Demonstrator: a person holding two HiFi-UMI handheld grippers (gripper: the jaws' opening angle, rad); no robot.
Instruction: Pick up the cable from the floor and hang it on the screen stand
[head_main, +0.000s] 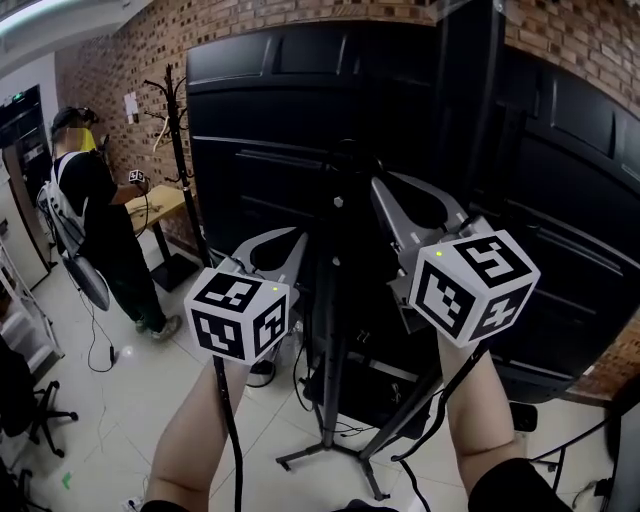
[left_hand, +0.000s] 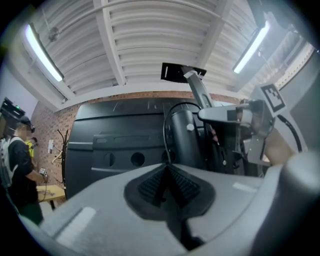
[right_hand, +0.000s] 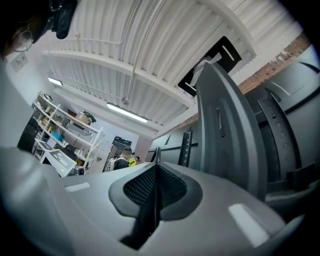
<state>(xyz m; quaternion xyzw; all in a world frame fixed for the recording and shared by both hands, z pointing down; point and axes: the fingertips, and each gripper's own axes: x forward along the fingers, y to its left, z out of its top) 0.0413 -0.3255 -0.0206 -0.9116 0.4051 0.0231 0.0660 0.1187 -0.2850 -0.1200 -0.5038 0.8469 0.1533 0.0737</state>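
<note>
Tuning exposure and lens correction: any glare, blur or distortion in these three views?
Head view: even light, sharp, but the black screen stand melts into the dark screen back. Left gripper view: heavy fisheye bend, ceiling tube lights blown out, left tongs soft. Right gripper view: same bend, dark corners, right tongs blurred.

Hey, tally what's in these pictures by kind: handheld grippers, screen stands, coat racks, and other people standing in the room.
Grippers: 2 (left gripper, right gripper)
Screen stand: 1
Coat rack: 1
Person: 1
Total: 5
</note>
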